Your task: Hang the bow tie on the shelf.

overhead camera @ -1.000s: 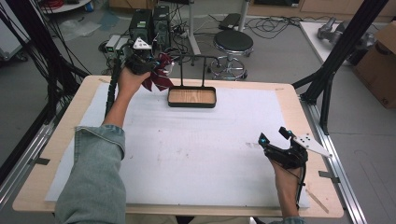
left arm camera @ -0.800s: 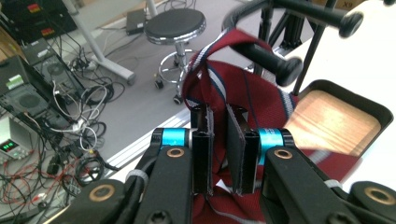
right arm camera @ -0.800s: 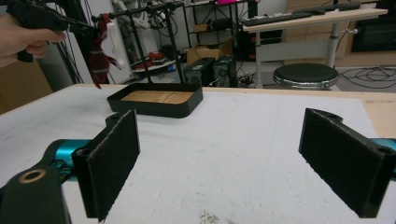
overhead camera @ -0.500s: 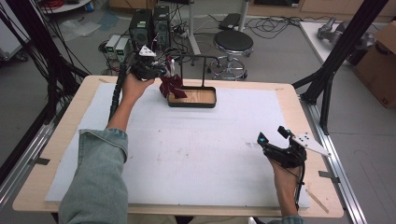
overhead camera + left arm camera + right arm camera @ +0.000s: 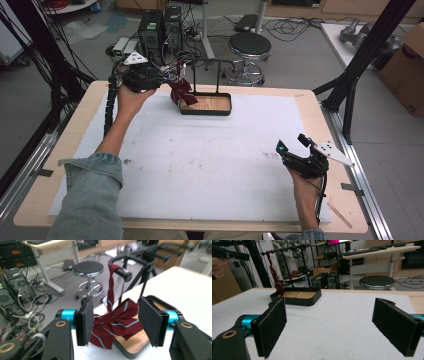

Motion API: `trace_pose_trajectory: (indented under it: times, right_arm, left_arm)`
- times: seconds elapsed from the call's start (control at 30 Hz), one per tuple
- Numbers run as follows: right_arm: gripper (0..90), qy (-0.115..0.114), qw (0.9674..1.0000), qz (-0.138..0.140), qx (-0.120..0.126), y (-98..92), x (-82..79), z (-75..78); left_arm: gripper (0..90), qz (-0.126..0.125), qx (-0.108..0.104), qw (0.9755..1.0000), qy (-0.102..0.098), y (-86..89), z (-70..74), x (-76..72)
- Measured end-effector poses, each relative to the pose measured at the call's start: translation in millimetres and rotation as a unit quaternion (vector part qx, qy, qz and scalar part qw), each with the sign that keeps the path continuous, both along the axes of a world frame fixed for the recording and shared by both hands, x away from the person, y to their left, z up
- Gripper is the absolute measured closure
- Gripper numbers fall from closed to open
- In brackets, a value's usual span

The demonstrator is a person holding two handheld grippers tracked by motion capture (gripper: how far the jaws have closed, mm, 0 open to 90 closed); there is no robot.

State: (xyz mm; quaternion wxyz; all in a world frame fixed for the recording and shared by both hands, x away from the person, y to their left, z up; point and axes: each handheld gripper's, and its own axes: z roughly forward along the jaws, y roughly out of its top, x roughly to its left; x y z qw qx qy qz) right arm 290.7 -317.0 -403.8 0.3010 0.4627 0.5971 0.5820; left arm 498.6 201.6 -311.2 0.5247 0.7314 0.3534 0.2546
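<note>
Maroon striped bow tie [image 5: 117,321] hangs by its strap from the end of the black stand's crossbar [image 5: 124,274], bow drooping at the near left corner of the black tray [image 5: 206,110] with its wood floor; whether the bow touches the tray rim is hard to tell from above.

Left hand-held gripper [image 5: 115,317]: jaws have just been opening, now apart with the bow seen between and beyond the pads, neither pad pressing on it. From above it sits just left of the stand, at the desk's far left.

Right hand-held gripper [image 5: 293,144]: jaws wide apart, nothing between them, resting at the near right of the desk, well apart from the tray.

Desk [image 5: 75,150]: pale wood top under a white sheet [image 5: 210,165] with faint smudges.

Room: black round stool [image 5: 249,46] behind the desk, computer boxes [image 5: 160,25] and loose cables on grey floor, black frame struts either side, cardboard box [image 5: 405,75] at right.
</note>
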Motion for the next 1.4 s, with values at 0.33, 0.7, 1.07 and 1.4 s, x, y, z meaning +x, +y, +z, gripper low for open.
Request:
trace_pose_trajectory:
  times: [0.33, 0.7, 1.07, 1.4]
  right_arm:
    - [11.4, -0.002, 1.0, -0.001, -0.003, 1.3, -0.6, 0.3]
    - [11.4, 0.002, 1.0, -0.008, -0.002, -2.5, -0.7, 0.4]
    - [11.4, 0.004, 1.0, -0.006, -0.002, -1.0, -0.6, -0.1]
    - [11.3, 0.006, 1.0, -0.007, -0.004, -1.4, -0.4, -0.3]
  left_arm:
    - [33.1, 0.009, -0.042, 0.9977, -0.052, 33.9, 11.0, -75.5]
    - [30.1, 0.039, -0.051, 0.9949, -0.078, 74.5, -9.8, -159.7]
    - [29.0, 0.081, -0.05, 0.9925, -0.076, 98.0, -38.7, -207.5]
    - [28.4, 0.097, -0.045, 0.992, -0.067, 99.6, -62.0, -222.9]
